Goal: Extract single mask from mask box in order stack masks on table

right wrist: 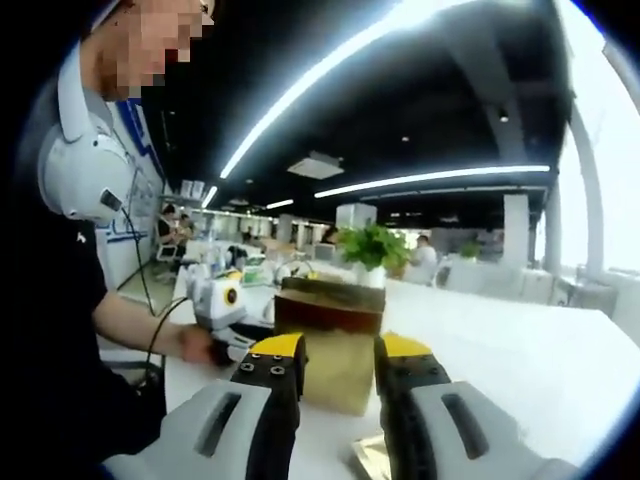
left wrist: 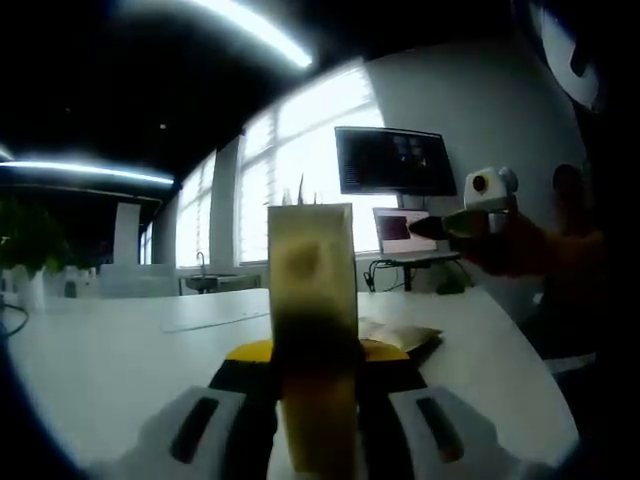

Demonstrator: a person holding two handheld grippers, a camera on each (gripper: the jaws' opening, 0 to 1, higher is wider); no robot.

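While the left gripper [left wrist: 315, 400] squeezes the mask box [left wrist: 312, 300] between its fingers, the right gripper [right wrist: 338, 385] (jaws apart) holds nothing.

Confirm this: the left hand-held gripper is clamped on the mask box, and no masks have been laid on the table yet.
Not quite. The left hand-held gripper is clamped on the mask box, but the left gripper view shows masks already lying on the table just behind the box.
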